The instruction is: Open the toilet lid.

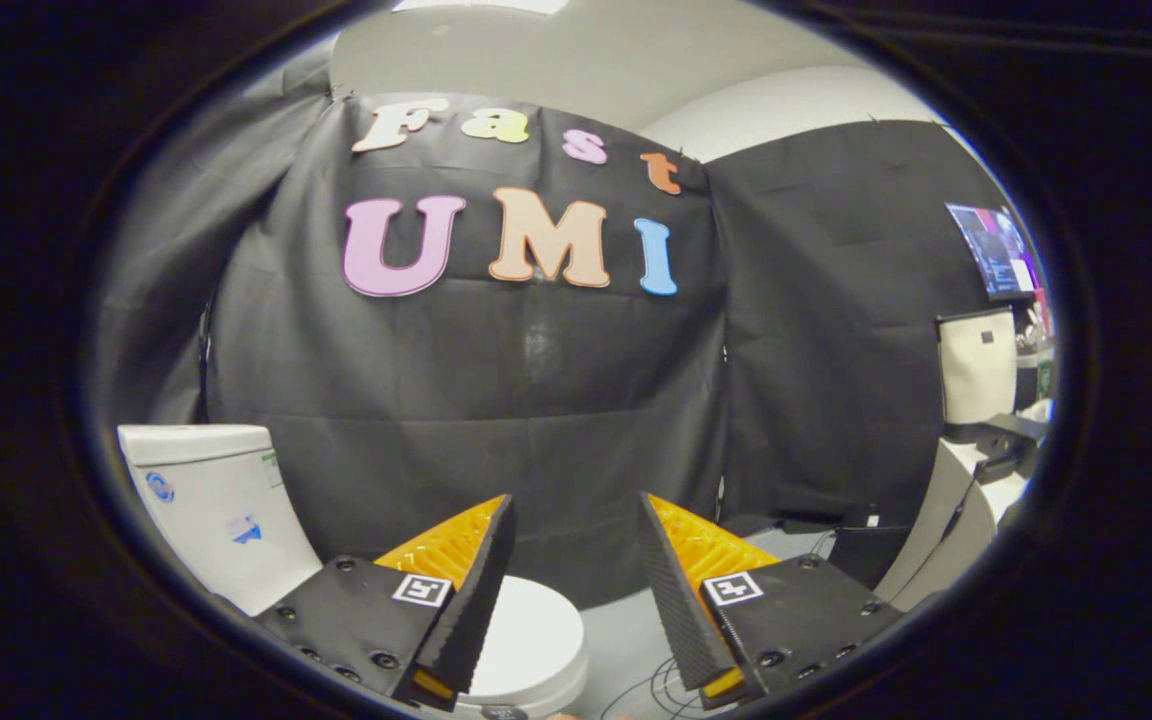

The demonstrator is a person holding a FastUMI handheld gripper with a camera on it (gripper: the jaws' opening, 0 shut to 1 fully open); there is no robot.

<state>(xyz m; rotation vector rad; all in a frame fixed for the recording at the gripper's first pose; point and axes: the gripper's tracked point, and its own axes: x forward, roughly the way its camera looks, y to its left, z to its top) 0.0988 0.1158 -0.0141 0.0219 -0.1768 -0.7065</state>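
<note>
A white toilet stands low on the left, with its tank (211, 505) beyond my left finger. Its white lid (526, 640) lies down flat over the bowl, partly hidden behind the left finger and showing in the gap between the two fingers. My gripper (576, 520) hovers above the lid and is open, with nothing between its fingers. The fingers stand apart from the lid and do not touch it.
The black cloth wall closes off the space behind the toilet. On the right stand a white curved counter (946, 520), a beige bag (978, 365) and a lit screen (996, 250). Thin cables (656, 690) lie on the pale floor under the right finger.
</note>
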